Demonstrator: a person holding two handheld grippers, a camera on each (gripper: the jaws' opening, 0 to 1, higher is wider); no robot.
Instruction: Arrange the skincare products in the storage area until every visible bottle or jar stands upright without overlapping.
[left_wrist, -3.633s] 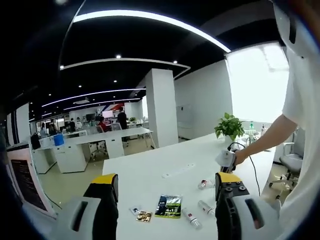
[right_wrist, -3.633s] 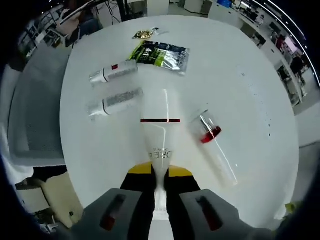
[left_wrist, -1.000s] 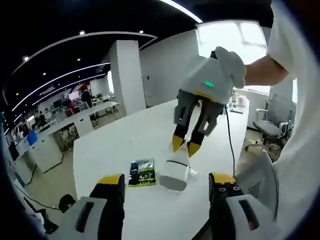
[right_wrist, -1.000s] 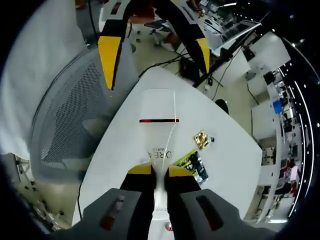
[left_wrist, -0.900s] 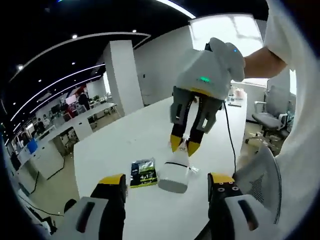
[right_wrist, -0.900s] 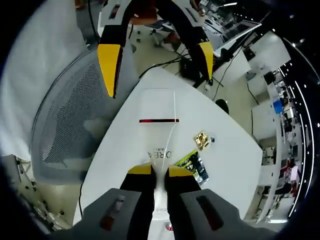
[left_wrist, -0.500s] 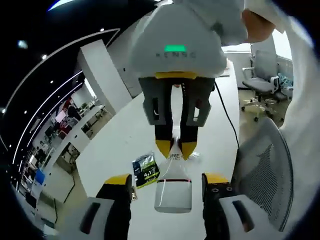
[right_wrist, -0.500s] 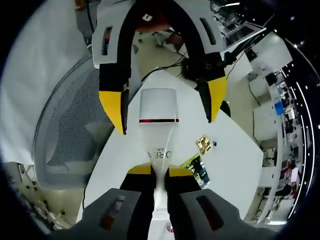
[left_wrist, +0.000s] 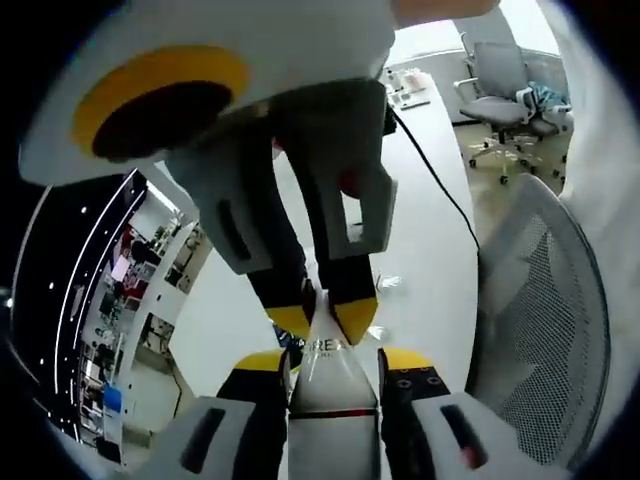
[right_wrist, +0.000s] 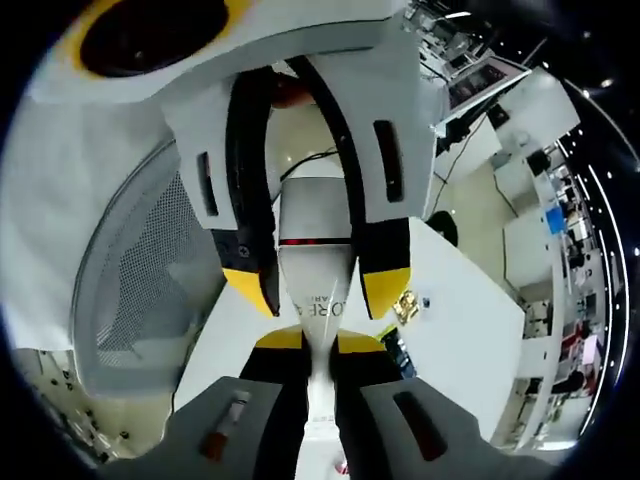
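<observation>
Both claws meet in mid-air over the white surface (right_wrist: 470, 330). My right claw (right_wrist: 320, 345) is pinched tight on the crimped flat end of the white squeeze tube with a thin red band (right_wrist: 313, 262); the tube runs from 6 o'clock up to centre in the right gripper view. My left claw (left_wrist: 333, 370) straddles the tube's wide capped end, yellow tips close on either side at 6 o'clock in the left gripper view, but I cannot tell whether they are touching it. In that view the right claw comes down from 12 o'clock onto the tube (left_wrist: 333, 385). A green-and-black foil sachet (right_wrist: 392, 346) lies flat on the surface at 4 o'clock of the tube. A grey mesh office chair (left_wrist: 540, 300) stands just beside the surface edge.
</observation>
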